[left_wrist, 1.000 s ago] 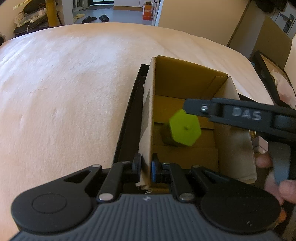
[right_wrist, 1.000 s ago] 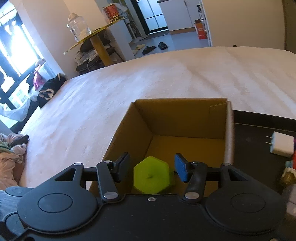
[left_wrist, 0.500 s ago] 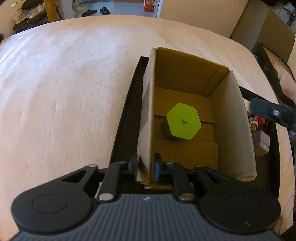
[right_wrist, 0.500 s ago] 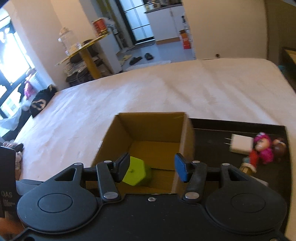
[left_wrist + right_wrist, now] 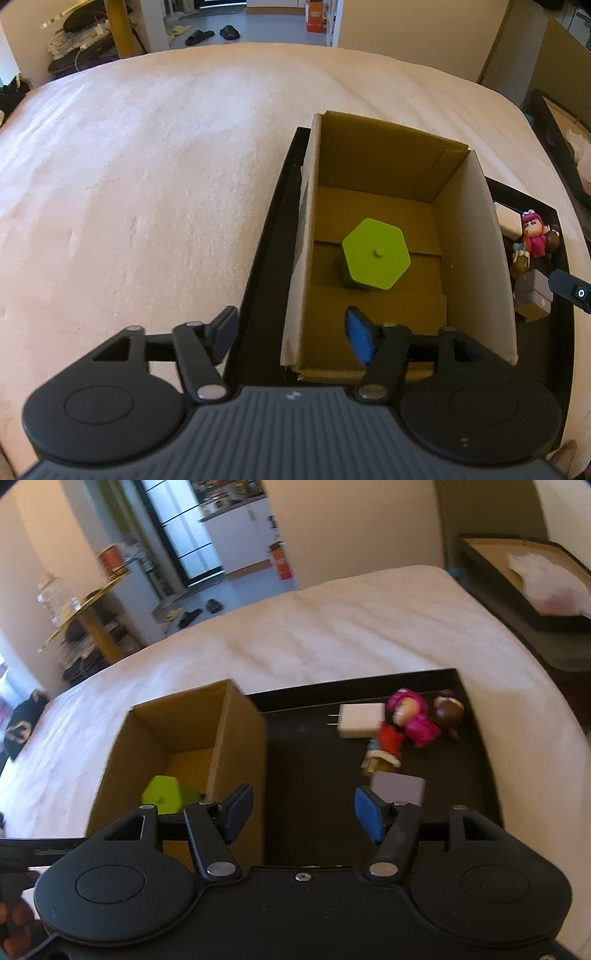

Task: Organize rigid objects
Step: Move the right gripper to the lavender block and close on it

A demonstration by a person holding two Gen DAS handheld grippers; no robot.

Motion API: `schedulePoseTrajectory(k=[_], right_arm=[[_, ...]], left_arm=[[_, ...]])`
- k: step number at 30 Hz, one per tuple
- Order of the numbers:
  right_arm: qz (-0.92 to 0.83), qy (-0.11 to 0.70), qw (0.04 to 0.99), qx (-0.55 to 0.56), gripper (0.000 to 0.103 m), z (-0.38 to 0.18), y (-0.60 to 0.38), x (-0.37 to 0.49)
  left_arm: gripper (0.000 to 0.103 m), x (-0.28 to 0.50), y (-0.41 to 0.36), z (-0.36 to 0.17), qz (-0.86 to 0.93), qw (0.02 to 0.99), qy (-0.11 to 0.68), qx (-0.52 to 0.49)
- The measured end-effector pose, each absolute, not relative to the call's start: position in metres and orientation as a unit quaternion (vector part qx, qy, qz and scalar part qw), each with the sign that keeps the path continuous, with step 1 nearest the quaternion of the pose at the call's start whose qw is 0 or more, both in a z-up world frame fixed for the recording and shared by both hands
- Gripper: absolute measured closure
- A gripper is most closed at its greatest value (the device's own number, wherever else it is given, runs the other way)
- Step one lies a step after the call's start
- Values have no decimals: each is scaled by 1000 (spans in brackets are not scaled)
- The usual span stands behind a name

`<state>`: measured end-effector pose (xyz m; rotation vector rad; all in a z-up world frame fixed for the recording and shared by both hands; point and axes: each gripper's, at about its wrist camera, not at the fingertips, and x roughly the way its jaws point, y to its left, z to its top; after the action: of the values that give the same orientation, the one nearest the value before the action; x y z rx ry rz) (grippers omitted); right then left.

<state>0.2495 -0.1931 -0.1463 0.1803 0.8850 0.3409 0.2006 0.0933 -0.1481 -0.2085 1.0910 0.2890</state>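
Inside the cardboard box (image 5: 391, 236) stands the green hexagonal piece (image 5: 376, 258), upright on the box floor, its flat six-sided face turned straight up with a small nub at the centre; its axis runs vertical, and a darker lower part shows beneath the face. It sits near the middle of the floor, apart from all four walls. In the right wrist view only part of the green hexagonal piece (image 5: 162, 794) shows over the box rim.

The box occupies the left end of a black tray (image 5: 314, 760), which lies on a bed covered in a pale cloth (image 5: 147, 166), toward the bed's right edge. At the tray's far right corner lie a white charger plug (image 5: 360, 720), a pink figurine (image 5: 410, 716) and a brown-headed figurine (image 5: 448, 712), close together and partly touching. Just nearer sit a red-and-tan figurine (image 5: 384, 749) and a small grey box (image 5: 399, 788).

The left claw (image 5: 291, 336) is spread wide and holds nothing; it straddles the box's left wall, one finger outside over the tray rim, the blue-padded one inside the box. The right claw (image 5: 303, 814) is likewise wide and empty, above the bare middle of the tray, its left finger just beside the box's right wall.
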Motion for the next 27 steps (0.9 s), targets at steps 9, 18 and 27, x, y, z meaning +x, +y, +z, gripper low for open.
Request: schedulePoseTrajectory(k=[9, 18, 27], right_arm=[[111, 415, 898, 97, 22, -165, -210, 253], [84, 421, 898, 98, 23, -192, -216, 259], [86, 426, 898, 73, 33, -206, -207, 269]], left_arm=[[20, 203, 83, -144, 152, 841, 512, -84], [19, 211, 73, -144, 166, 838, 515, -71], [19, 219, 68, -147, 171, 834, 521, -63]])
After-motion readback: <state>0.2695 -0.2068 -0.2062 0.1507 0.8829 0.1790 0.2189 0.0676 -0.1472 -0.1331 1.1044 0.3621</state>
